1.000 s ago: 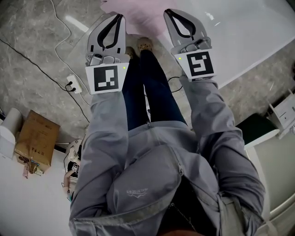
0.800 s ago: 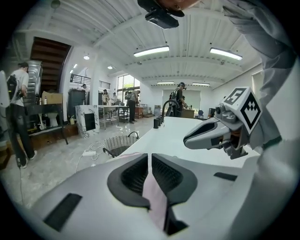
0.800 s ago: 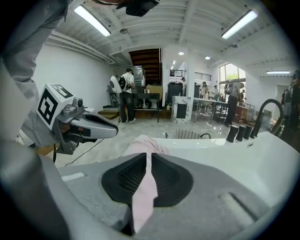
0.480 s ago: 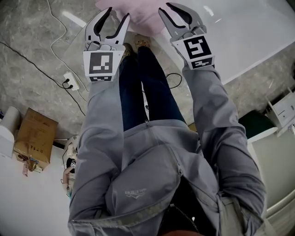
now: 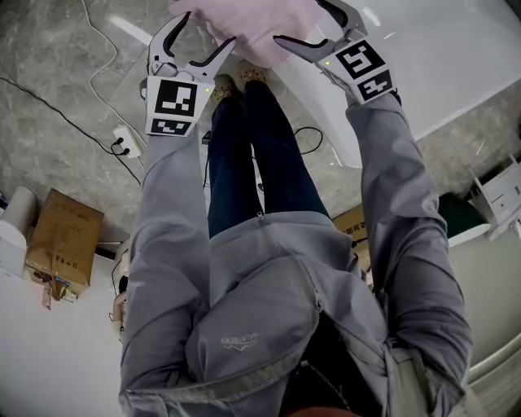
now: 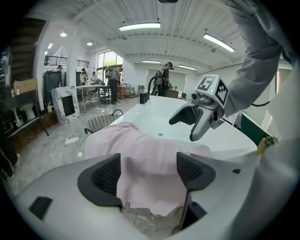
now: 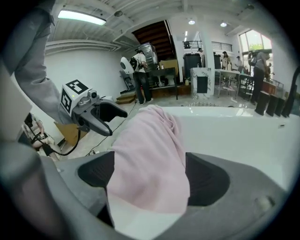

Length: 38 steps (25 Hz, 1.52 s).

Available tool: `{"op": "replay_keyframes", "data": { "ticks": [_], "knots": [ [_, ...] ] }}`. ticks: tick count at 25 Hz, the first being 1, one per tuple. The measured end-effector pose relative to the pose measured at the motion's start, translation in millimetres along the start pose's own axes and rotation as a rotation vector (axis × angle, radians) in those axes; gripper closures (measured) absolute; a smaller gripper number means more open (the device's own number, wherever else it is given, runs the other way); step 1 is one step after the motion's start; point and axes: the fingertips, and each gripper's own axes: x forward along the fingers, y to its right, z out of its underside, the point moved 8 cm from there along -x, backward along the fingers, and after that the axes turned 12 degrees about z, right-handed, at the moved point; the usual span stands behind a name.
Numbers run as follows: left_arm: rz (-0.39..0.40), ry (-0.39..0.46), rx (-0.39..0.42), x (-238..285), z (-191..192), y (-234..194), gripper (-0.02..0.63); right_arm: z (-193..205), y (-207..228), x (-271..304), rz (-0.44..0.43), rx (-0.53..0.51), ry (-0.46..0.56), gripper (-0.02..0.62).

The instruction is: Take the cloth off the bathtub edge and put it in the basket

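Note:
A pink cloth lies draped over the near edge of the white bathtub. My left gripper is at the cloth's left part, and its jaws have just been opening. In the left gripper view the cloth hangs between the wide pads of that gripper, which do not press on it. My right gripper straddles the cloth's right part; its jaws have also just been opening. The cloth fills the gap of the right gripper. A wicker basket stands on the floor beyond the cloth.
A power strip with white cables lies on the marble floor at the left. A cardboard box sits near the lower left. The person's legs and shoes are close to the tub. People and furniture fill the far room.
Both grippers have dropped towards the tub edge and gone from shut to wide open. Their jaws now reach around the pink cloth, which has not moved.

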Motion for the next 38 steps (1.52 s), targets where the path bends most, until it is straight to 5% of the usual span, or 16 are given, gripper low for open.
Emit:
{"op": "replay_keyframes", "data": {
  "ticks": [5,13,18,25,34,36,38],
  "knots": [
    [0.026,-0.044,-0.002,3.4,2.9,-16.0,0.235,16.8,6.7,21.4,-0.142,0.012,-0.109,0.121],
    [0.158,-0.139,-0.023,21.8,1.1,-30.5,0.225,21.3,2.8,44.7,-0.333,0.174,-0.188,0.119],
    [0.233,-0.264,0.022,27.7,9.3,-26.4,0.225,10.7,-26.8,65.4,-0.404,0.132,-0.233,0.120],
    [0.251,-0.289,0.001,32.6,9.4,-17.8,0.224,0.6,-55.5,56.2,-0.277,0.005,-0.216,0.158],
    [0.285,-0.296,-0.079,34.6,9.0,-10.1,0.227,-18.7,-75.3,26.3,-0.059,-0.160,-0.130,0.382],
    [0.290,-0.284,-0.089,32.0,5.8,-5.8,0.229,-25.7,-82.0,16.5,-0.035,-0.205,-0.099,0.498],
    [0.295,-0.281,-0.073,28.1,1.2,1.6,0.255,-29.9,-90.3,9.1,-0.018,-0.267,-0.093,0.508]
  ]
}}
